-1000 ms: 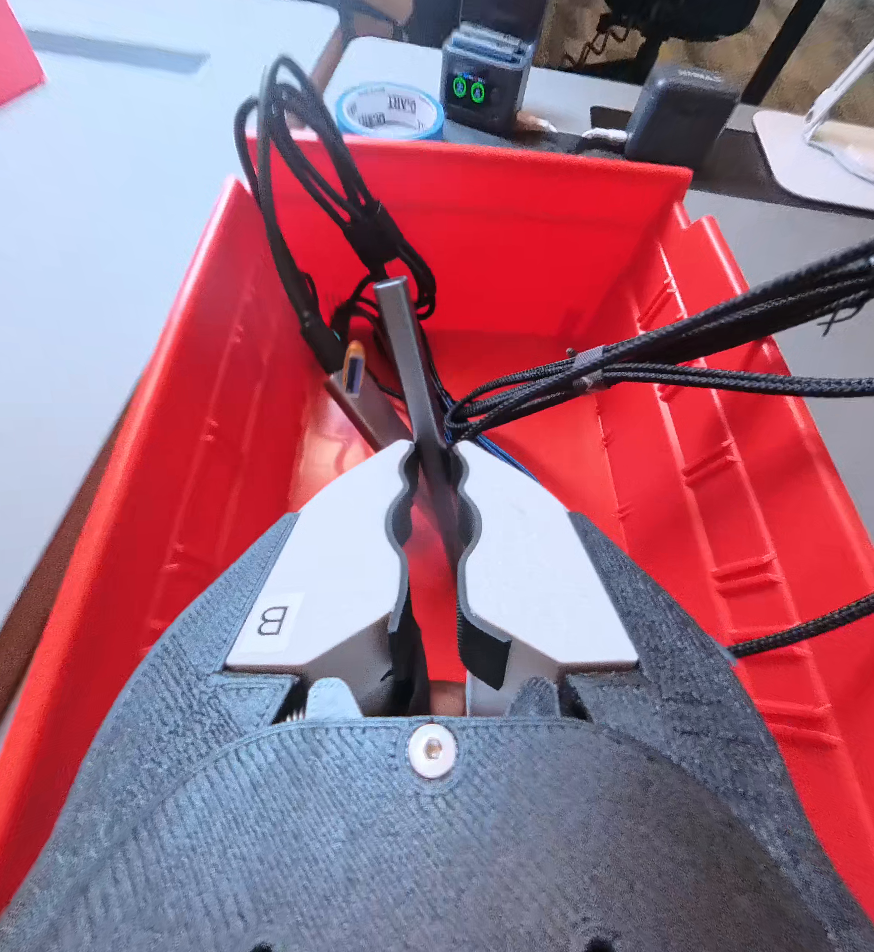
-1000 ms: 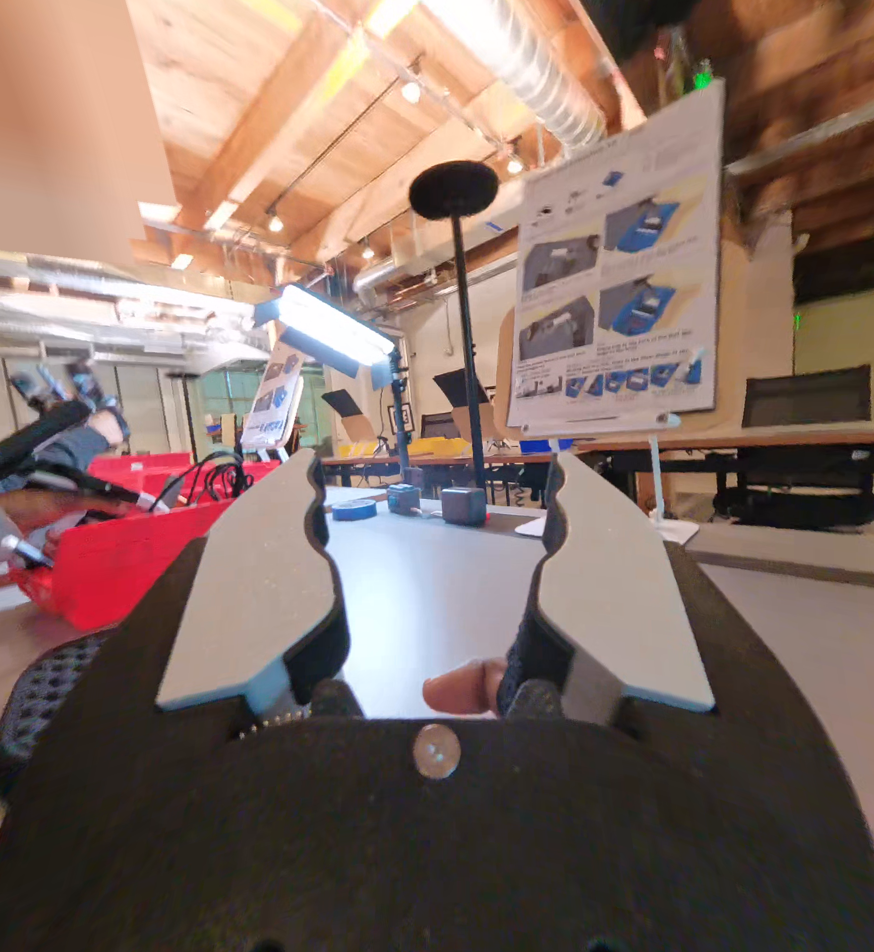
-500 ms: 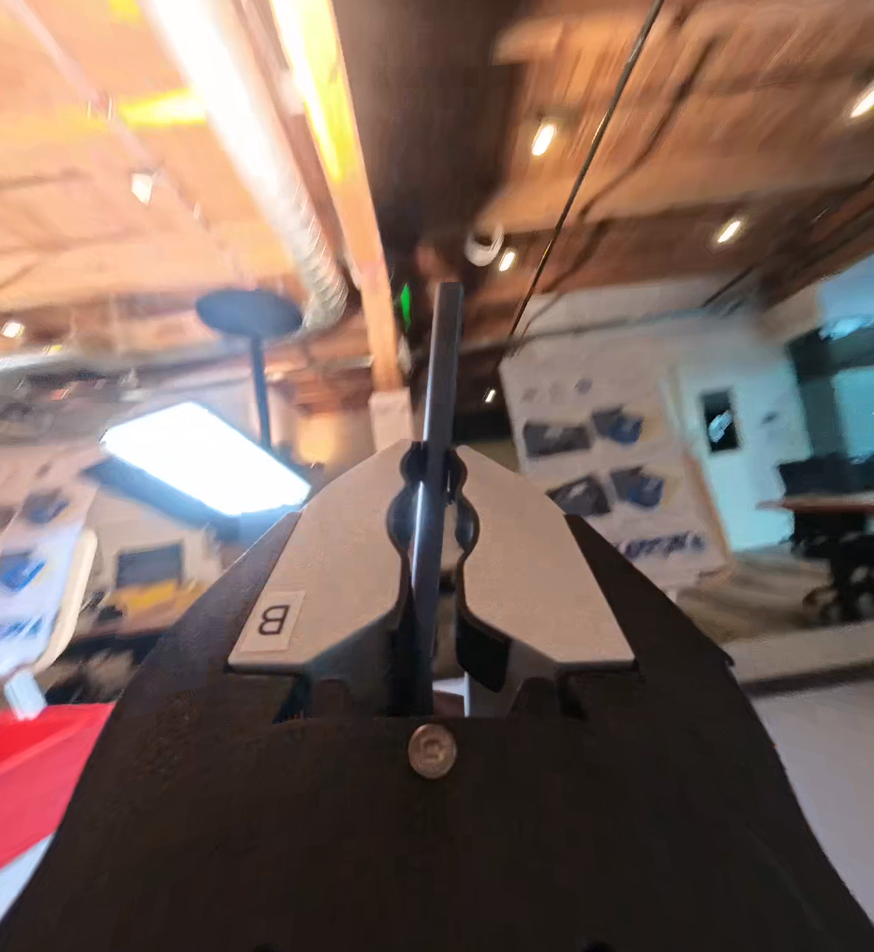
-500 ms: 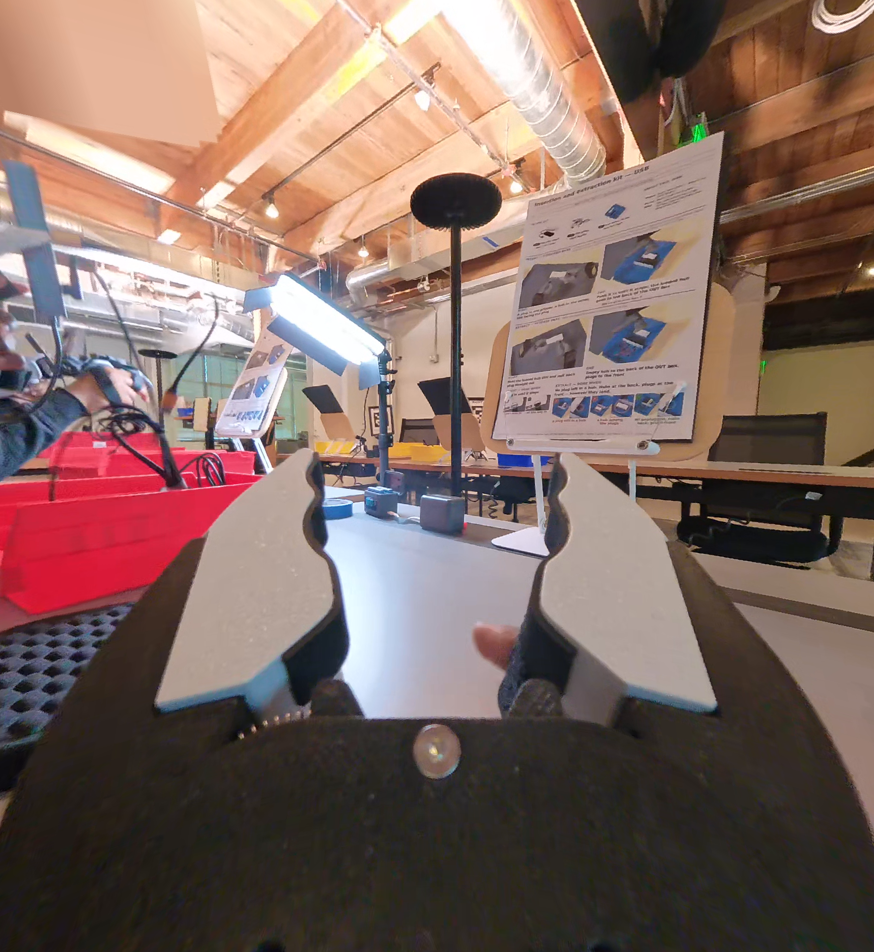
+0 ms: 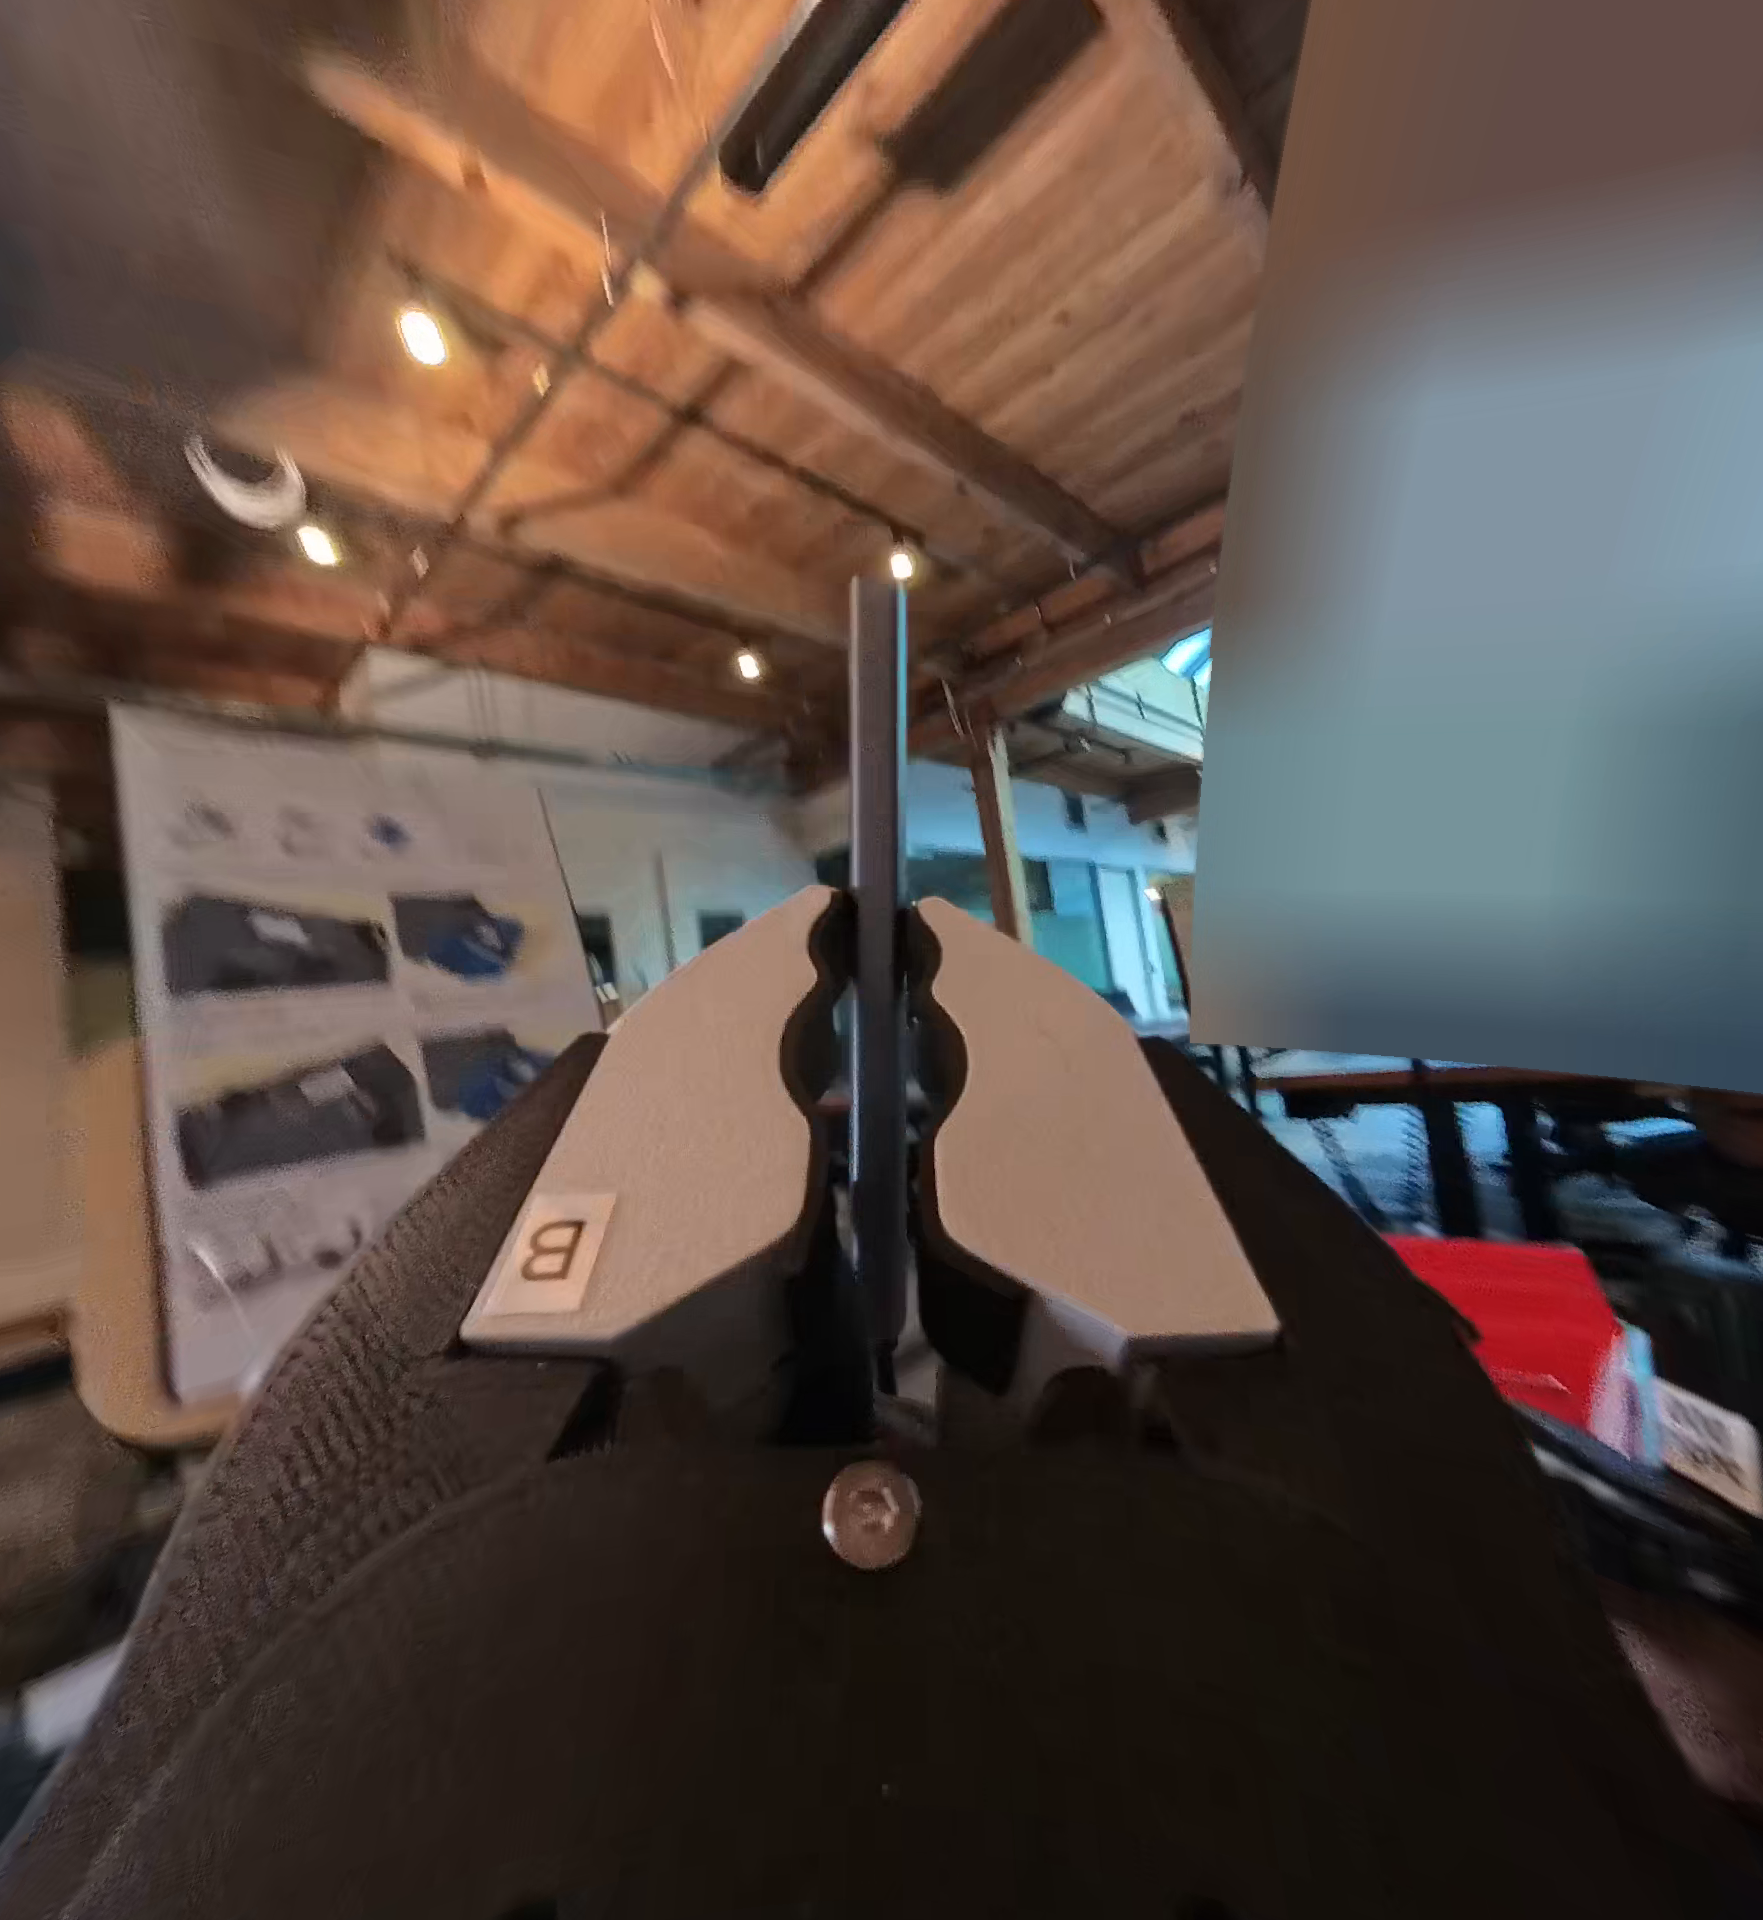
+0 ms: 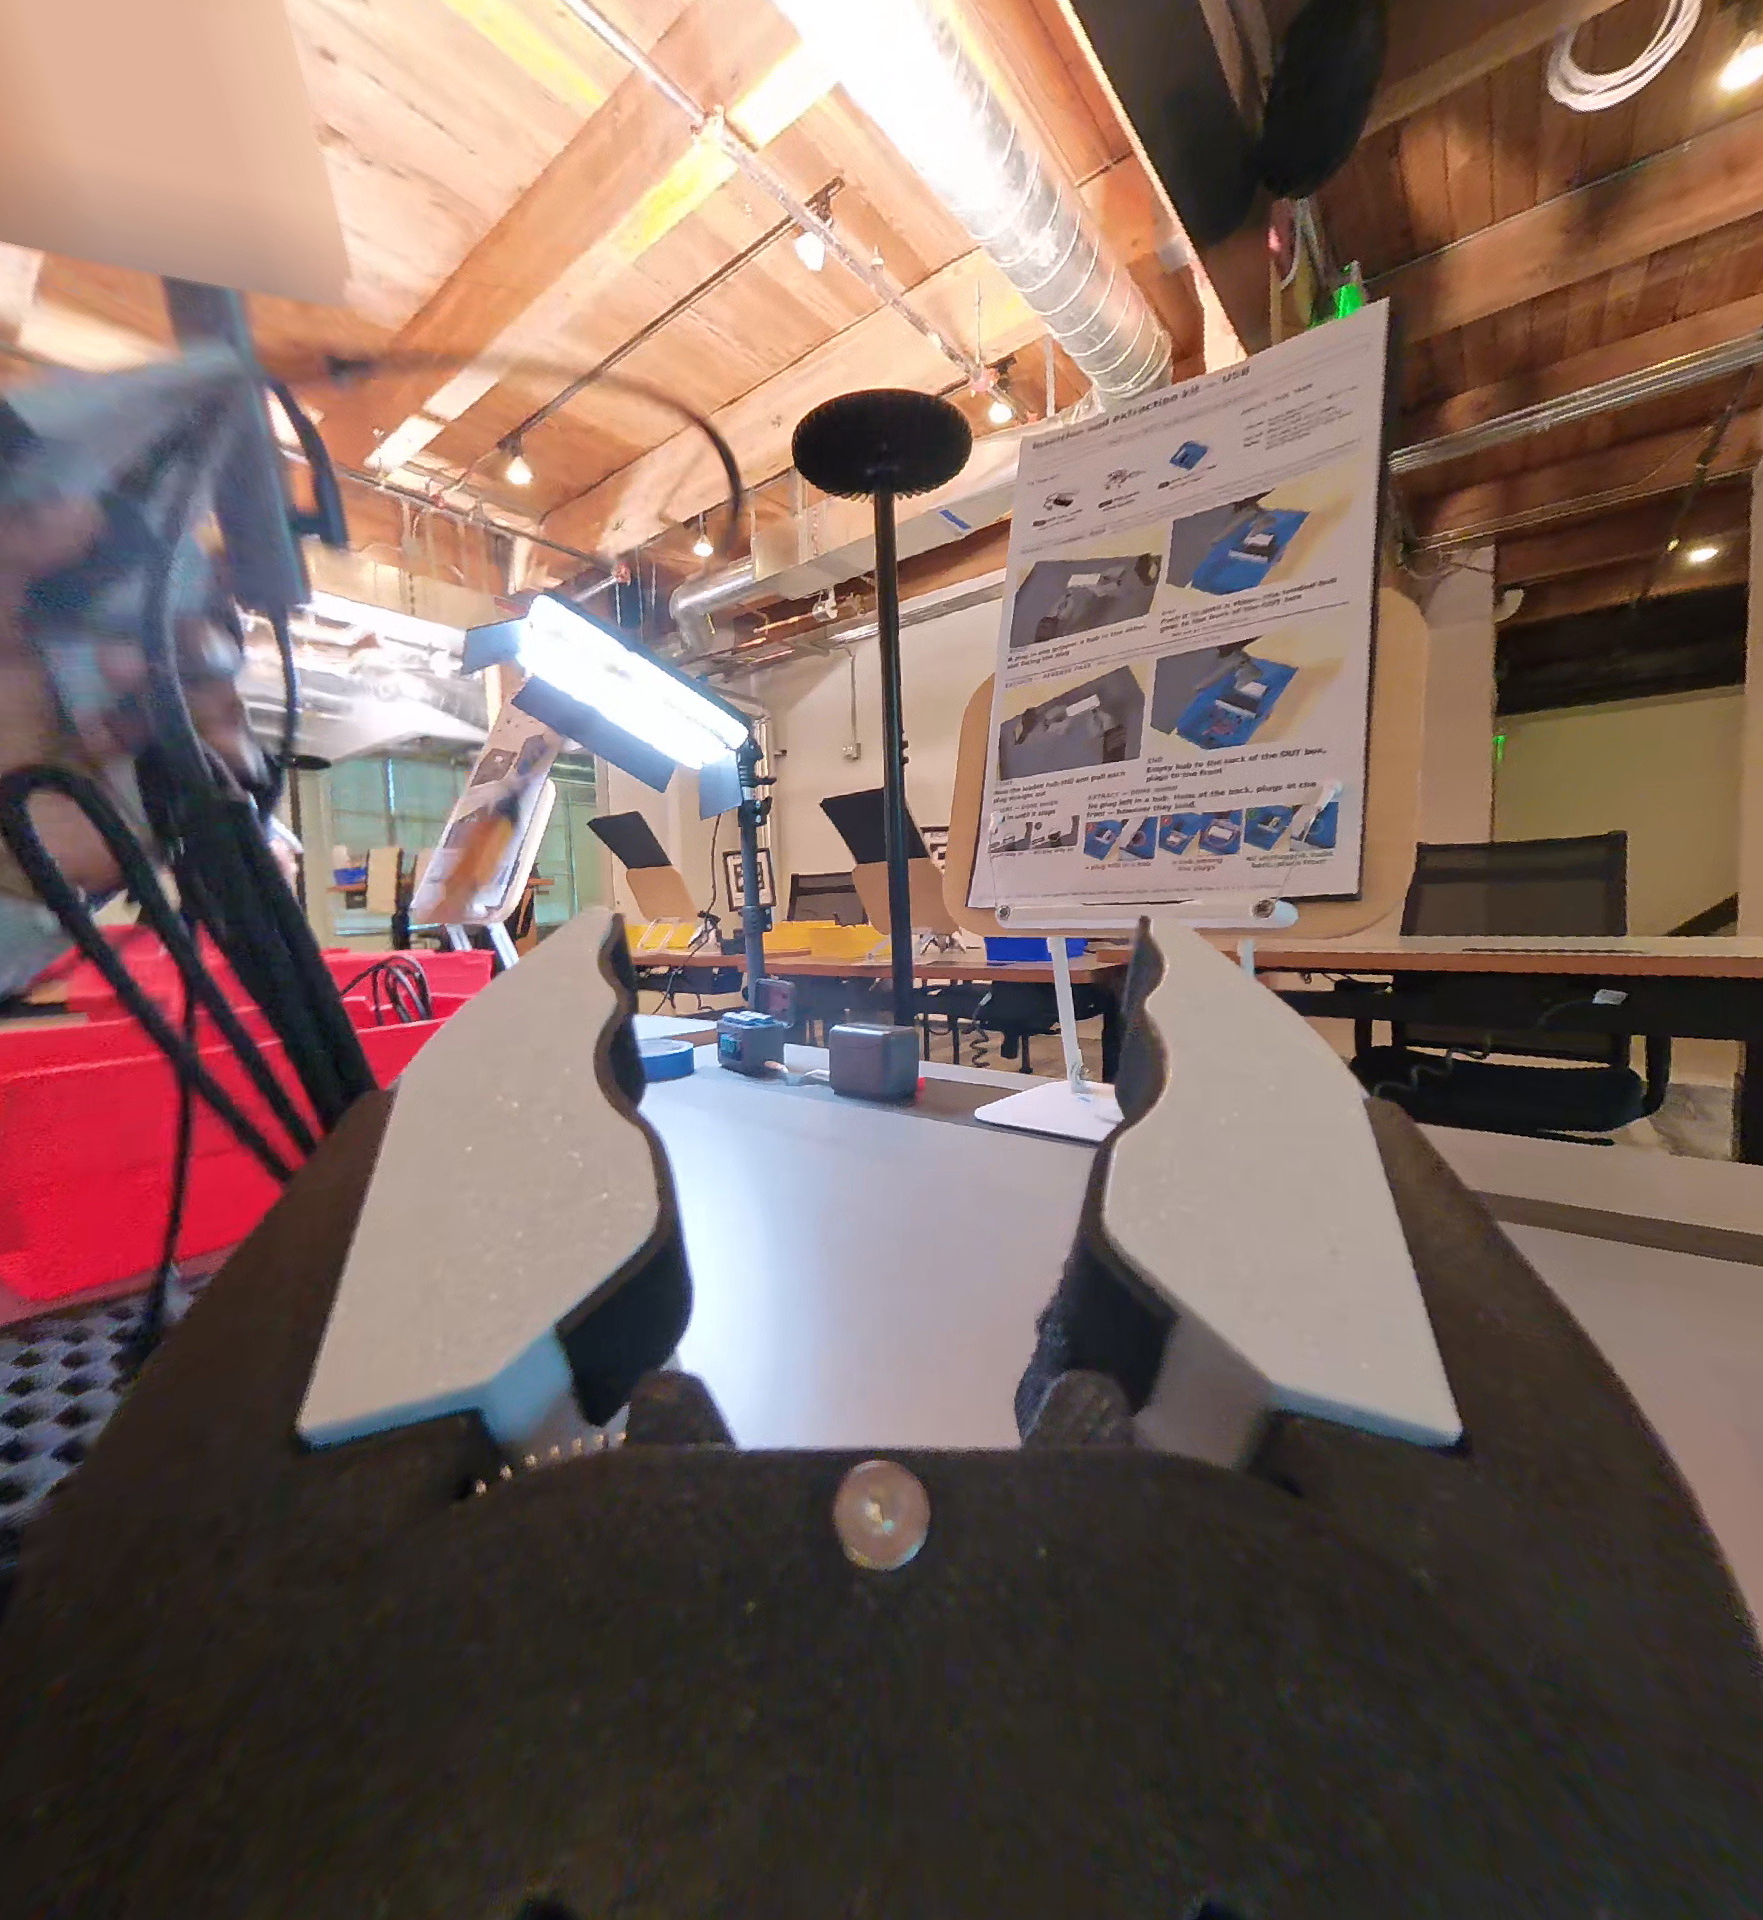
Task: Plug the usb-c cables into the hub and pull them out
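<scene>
Clamping hub [image 5: 877,748], right gripper [image 6: 879,1023] agape

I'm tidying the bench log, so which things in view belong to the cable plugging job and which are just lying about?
Job:
hub, clamped edge-on in the left gripper
black cables
open right gripper

Lying about:
blue tape roll
grey cube
instruction poster

Dark grey hub [image 5: 877,748], black braided cables [image 6: 181,935], red bins [image 6: 77,1122], white tabletop [image 6: 856,1226].
</scene>
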`<state>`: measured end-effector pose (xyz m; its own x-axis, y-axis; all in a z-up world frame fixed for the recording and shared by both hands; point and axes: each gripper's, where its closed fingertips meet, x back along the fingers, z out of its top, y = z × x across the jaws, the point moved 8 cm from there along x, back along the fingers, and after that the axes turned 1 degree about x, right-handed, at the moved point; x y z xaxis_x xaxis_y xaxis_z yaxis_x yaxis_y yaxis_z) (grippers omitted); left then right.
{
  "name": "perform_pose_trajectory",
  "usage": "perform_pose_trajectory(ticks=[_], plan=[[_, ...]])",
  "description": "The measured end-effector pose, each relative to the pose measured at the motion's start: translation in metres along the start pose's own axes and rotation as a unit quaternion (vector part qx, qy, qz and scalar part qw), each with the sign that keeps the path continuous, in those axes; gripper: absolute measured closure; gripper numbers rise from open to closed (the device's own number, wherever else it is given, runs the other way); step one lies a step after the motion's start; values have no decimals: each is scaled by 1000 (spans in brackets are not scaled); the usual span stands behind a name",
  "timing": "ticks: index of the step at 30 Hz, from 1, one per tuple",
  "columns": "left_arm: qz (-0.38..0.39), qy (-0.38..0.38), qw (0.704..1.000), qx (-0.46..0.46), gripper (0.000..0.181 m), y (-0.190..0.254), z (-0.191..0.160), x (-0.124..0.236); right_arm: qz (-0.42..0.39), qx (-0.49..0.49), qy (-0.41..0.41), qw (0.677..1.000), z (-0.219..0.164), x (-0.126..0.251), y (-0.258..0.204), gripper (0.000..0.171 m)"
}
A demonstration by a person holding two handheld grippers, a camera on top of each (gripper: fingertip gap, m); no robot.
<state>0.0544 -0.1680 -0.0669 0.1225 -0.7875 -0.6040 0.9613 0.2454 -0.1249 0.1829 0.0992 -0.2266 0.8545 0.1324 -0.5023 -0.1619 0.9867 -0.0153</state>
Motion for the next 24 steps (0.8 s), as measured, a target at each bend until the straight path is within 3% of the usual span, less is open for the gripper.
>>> perform_pose_trajectory(ticks=[1, 5, 9, 12, 15, 17, 19, 21, 24], plan=[[-2, -24, 999, 27, 172, 1, -19, 1, -5, -1, 7, 1000, 1, 1, 1, 81], [-14, -96, 983, 158, 171, 7, -89, 16, -26, 1, 26, 999, 6, 4, 6, 84], [-23, -155, 962, 222, 171, 12, -132, 36, -20, 53, 23, 998, 10, -1, -1, 95], [-19, -187, 953, 236, 171, 8, -147, 48, 39, 121, 3, 992, 18, -19, -22, 120], [-44, -212, 942, 257, 171, 9, -159, 56, 148, 189, -103, 965, 15, -50, -43, 134], [-63, -200, 936, 284, 171, 10, -160, 58, 262, 118, -232, 929, 6, -68, -52, 142], [-90, -191, 934, 289, 171, 12, -158, 58, 353, 14, -309, 883, -4, -86, -54, 137], [-104, -203, 931, 285, 171, 15, -160, 59, 368, -62, -293, 880, -19, -103, -48, 142], [-105, -212, 930, 281, 171, 16, -161, 60, 431, -196, -308, 825, -37, -102, -50, 144]])
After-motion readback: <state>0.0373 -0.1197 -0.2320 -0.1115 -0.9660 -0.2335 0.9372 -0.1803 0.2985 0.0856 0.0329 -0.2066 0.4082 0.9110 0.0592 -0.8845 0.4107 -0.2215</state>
